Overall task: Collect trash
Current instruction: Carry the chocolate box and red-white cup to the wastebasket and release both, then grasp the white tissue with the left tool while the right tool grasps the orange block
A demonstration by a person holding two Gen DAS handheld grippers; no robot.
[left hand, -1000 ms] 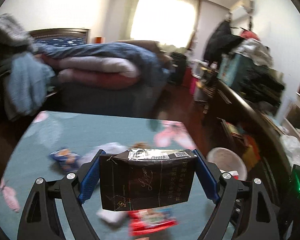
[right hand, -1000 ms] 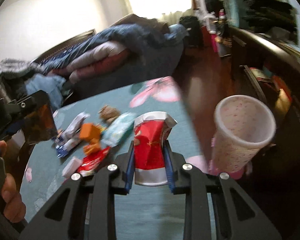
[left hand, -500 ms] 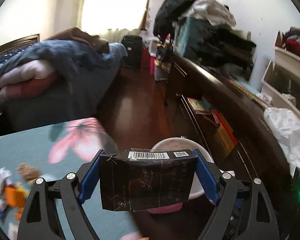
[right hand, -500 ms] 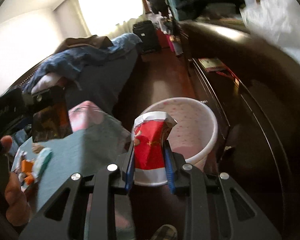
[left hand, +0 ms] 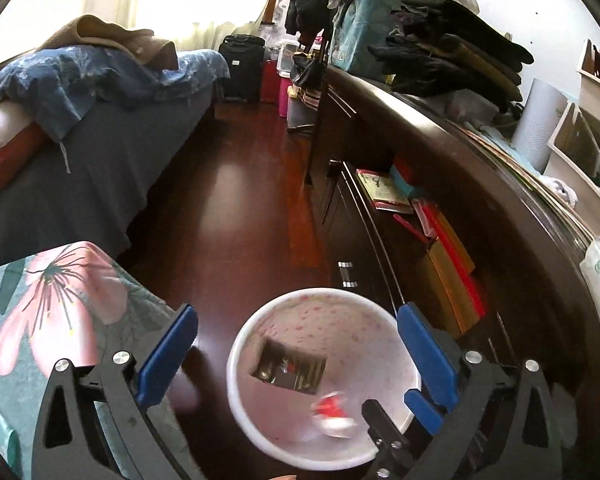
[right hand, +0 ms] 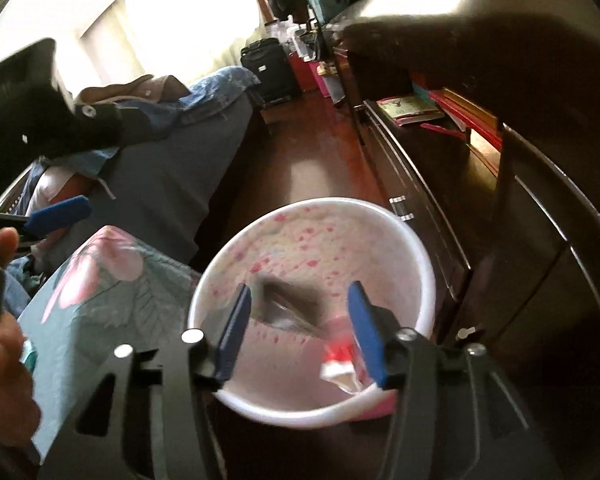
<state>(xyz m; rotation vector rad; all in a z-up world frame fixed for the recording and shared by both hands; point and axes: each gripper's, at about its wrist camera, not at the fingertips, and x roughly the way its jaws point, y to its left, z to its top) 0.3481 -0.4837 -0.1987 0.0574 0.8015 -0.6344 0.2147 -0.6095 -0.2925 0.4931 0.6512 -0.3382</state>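
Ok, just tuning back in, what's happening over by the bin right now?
A person holds both grippers over the white bin on the floor beside the table. The left gripper and the right gripper are both opening their jaws, with nothing pressed between them. A dark packet and a blurred red-and-white wrapper are inside the bin, apparently just let go.

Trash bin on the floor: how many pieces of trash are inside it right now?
2. A dark packet lies against the left inner wall of the trash bin; a blurred red-and-white wrapper is toward the near right. Anything beneath them may be hidden.
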